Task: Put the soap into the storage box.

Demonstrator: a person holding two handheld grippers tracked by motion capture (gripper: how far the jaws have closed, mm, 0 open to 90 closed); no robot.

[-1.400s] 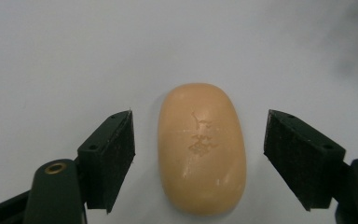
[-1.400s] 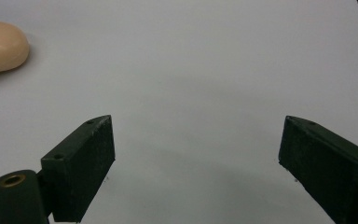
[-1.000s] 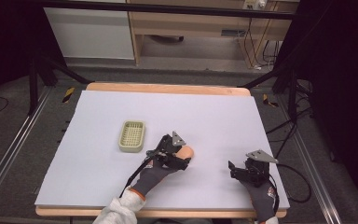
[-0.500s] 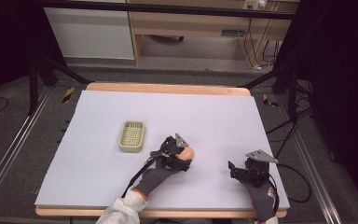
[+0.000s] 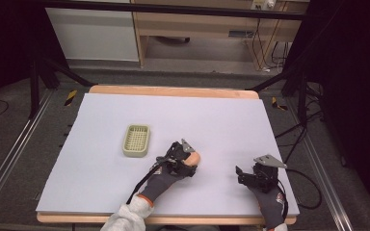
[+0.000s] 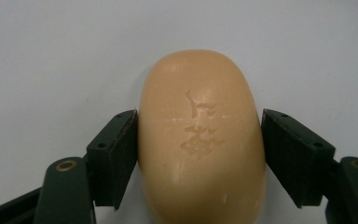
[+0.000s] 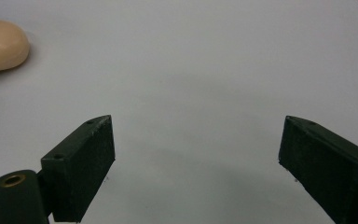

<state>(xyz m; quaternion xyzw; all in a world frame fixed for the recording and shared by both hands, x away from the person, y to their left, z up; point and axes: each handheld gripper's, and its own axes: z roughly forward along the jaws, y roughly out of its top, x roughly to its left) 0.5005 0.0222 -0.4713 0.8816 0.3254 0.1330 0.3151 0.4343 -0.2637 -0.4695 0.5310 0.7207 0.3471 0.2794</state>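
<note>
Right, left gripper (image 6: 200, 149) clamped across soap bar (image 6: 201, 144) sides, mid-near table (image 5: 231, 115), likely for carry to soap tray (image 5: 137, 140) just left-far. Right gripper (image 7: 196, 163) jaws wide apart, holds nothing, parked near right, out of way.

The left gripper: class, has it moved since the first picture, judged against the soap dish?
Yes. The left gripper, closed on the soap, has shifted slightly right, away from the soap dish.
</note>
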